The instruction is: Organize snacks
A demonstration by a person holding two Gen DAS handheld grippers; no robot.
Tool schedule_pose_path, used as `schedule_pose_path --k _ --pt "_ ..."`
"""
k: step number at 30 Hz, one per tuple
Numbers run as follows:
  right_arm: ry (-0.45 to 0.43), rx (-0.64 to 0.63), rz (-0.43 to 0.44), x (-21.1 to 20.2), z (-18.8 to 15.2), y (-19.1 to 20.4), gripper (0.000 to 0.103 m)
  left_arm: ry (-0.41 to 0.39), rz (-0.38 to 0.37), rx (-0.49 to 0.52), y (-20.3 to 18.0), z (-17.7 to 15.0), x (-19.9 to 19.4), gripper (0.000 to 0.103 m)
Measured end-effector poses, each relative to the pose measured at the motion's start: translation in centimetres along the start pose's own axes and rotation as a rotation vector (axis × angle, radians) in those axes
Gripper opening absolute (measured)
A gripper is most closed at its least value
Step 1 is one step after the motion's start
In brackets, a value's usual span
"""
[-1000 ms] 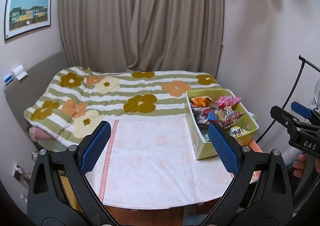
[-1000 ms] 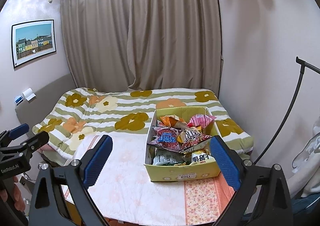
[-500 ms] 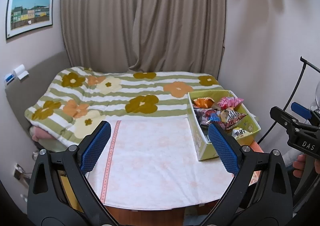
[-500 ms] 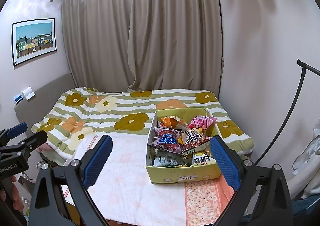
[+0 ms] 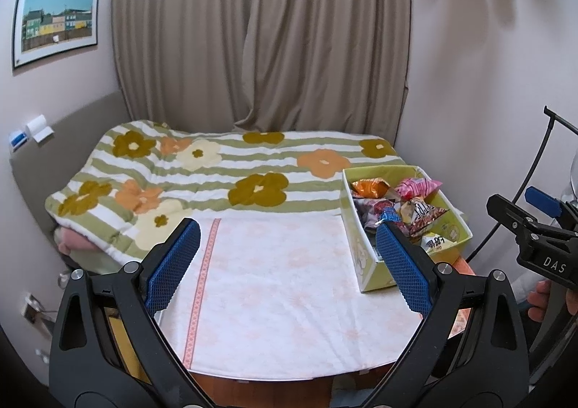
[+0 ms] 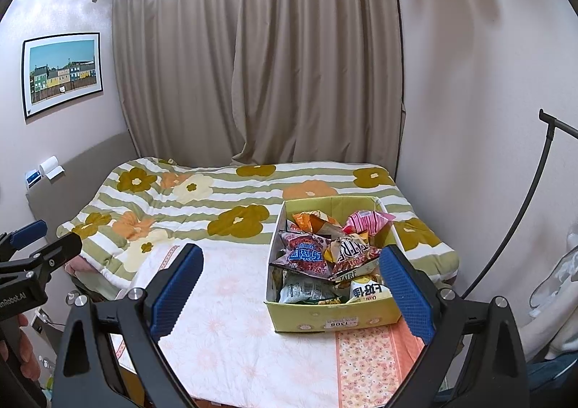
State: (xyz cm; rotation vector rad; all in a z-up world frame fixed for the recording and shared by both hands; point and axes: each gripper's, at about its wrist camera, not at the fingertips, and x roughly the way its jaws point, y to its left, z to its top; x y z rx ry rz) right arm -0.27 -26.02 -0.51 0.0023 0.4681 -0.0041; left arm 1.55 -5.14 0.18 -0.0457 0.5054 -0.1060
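The snack packets [image 6: 327, 256] lie heaped in the yellow-green box [image 6: 336, 317], which sits on the right part of the cloth-covered table [image 6: 224, 317], its far end close to the flowered bedspread [image 6: 202, 198]. All the packets I can see are inside the box, jumbled and overlapping; the cloth beside it is bare. That fits either a pile waiting to be laid out or one just gathered in, so I will not commit to a direction. My right gripper [image 6: 289, 289] hangs above the table's near edge with its jaws spread wide and nothing between them; my left gripper [image 5: 285, 263] hovers over the bare cloth, equally wide and empty. If I do go for a packet, I judge it best to take one from the top of the heap, such as the red-and-blue bag [image 6: 305, 256], gripping a crimped edge rather than the puffed middle, since these bags are slippery and crush easily, and lifting straight up so the neighbours do not spill over the low wall. The right wrist view looks down the length of the box and shows the near packets and the label on its front wall; the left wrist view sees the box [image 5: 365, 263] obliquely from the side, hides those near packets behind its finger, but shows more bare cloth and the other gripper [image 5: 534, 238] at the right edge.
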Motion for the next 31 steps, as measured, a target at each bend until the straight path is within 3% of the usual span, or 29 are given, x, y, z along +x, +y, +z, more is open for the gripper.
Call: schedule_pose_path --k 17,22,31 --pt "-0.007 -0.004 0.005 0.4 0.0 0.2 0.097 -0.028 0.025 0.024 -0.3 -0.5 -0.8 0.099" --pt "-0.007 -0.005 0.006 0.4 0.0 0.2 0.097 -0.053 0.092 0.057 -0.9 -0.6 -1.2 0.103" --pt "-0.008 -0.008 0.005 0.4 0.0 0.2 0.097 -0.071 0.065 0.049 -1.0 -0.9 -1.6 0.103"
